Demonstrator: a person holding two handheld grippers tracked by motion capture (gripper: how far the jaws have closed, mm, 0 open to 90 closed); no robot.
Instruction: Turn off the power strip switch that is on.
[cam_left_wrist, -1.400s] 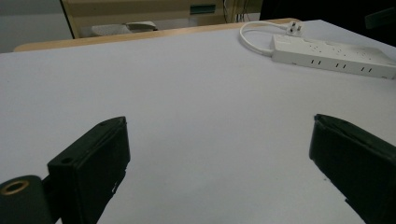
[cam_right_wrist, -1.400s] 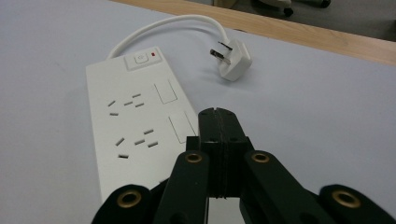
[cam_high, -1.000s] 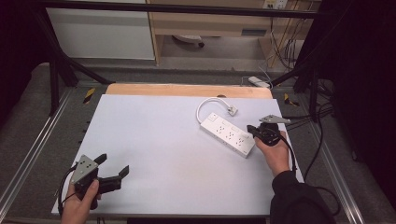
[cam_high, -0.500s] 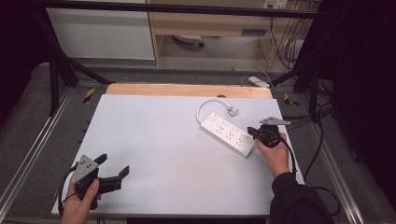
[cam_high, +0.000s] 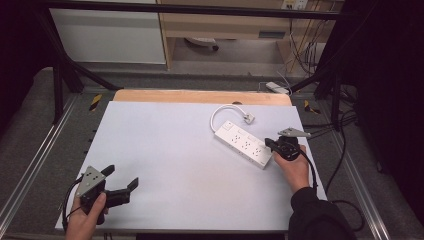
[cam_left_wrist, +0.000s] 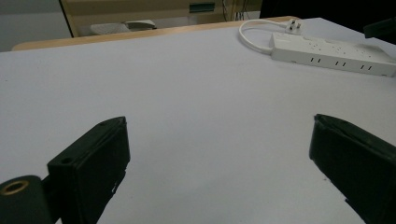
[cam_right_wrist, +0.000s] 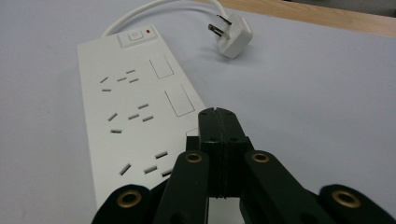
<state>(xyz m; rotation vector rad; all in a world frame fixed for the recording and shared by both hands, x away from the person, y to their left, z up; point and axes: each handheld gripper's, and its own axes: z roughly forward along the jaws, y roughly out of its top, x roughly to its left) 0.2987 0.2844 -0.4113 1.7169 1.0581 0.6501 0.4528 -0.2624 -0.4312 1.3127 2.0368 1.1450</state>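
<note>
A white power strip (cam_high: 245, 144) lies on the right half of the white table (cam_high: 165, 150), its cord looping back to a white plug (cam_high: 248, 118). My right gripper (cam_high: 270, 144) is at the strip's near end, jaws pressed together with nothing between them; in the right gripper view the shut jaws sit over the strip (cam_right_wrist: 135, 116), and the plug (cam_right_wrist: 232, 37) lies beyond. My left gripper (cam_high: 122, 180) rests at the table's front left corner, jaws wide apart and empty. In the left gripper view the strip (cam_left_wrist: 331, 52) is far off at the upper right.
A wooden strip (cam_high: 200, 96) runs along the table's far edge. Metal rails (cam_high: 30, 160) flank the table on both sides. Cables (cam_high: 340, 130) trail off to the right. A cabinet and shelf stand behind the table.
</note>
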